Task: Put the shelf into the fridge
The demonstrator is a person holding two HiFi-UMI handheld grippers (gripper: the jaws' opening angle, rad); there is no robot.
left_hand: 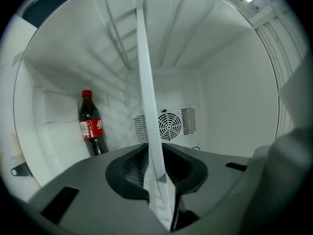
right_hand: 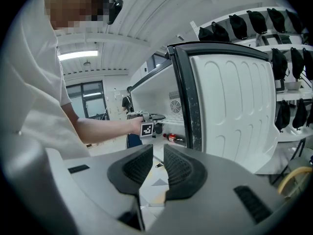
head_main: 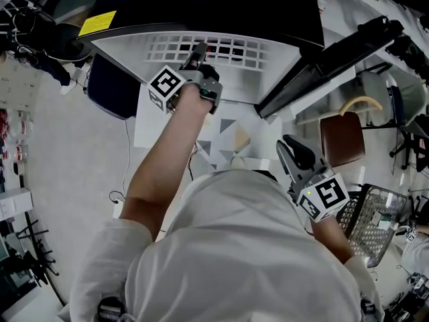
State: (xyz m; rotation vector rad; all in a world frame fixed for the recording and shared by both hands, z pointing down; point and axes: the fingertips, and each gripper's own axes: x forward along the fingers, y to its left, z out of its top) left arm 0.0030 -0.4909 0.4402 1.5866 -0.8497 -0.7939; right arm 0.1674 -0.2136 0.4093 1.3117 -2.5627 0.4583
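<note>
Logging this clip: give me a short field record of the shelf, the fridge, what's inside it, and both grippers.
shelf: white wire shelf, partly out of the fridge mouth
fridge: fridge with white interior, door open
inside: cola bottle lying on its side low down; fan grille on the back wall
left gripper: left gripper at the fridge mouth, shelf's edge between its jaws, a slim gap beside it, apparently not pressing
right gripper: right gripper held back by the person's side, jaws slightly apart, empty
</note>
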